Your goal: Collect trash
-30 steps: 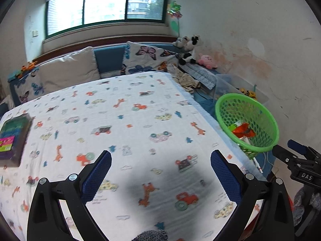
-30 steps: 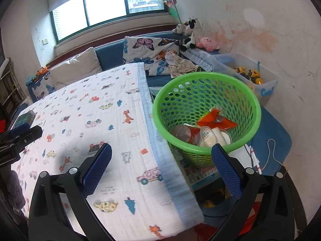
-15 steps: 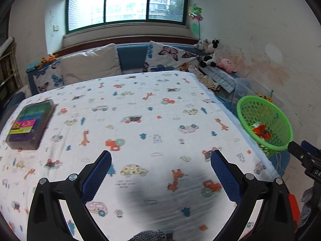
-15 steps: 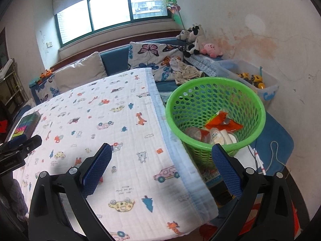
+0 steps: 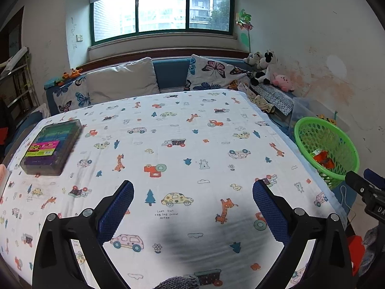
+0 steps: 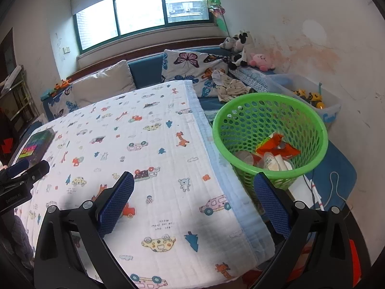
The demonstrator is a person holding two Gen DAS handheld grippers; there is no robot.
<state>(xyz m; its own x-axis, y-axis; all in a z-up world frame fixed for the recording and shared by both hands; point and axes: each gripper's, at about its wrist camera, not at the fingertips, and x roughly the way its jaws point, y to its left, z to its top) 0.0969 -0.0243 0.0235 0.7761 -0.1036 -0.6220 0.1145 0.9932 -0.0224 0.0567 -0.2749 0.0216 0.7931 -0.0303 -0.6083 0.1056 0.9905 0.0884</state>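
the left gripper (image 5: 193, 193) is hovering over the blanket (image 5: 182, 130), its blue pads (image 5: 115, 210) spread wide and gripping nothing. the right gripper (image 6: 193, 192) is hanging over the blanket's right edge, its fingers likewise spread apart with nothing between them; its right finger is showing in front of the foot of the basket (image 6: 310, 118). the green basket is standing on the floor just beside the table's right edge. inside it an orange wrapper (image 6: 279, 145) is lying on top of clear cups (image 6: 272, 161) and other trash. in the left view the basket (image 5: 312, 125) is sitting off to the right, with the wrapper (image 5: 323, 157) showing inside. a dark box (image 5: 51, 148) with a bright label is lying on the blanket near its far left corner, well apart from both grippers. a clear bin (image 6: 332, 108) of toys is sitting beside the wall behind the basket. butterfly pillows (image 5: 214, 75) are leaning on the blue couch behind the table.
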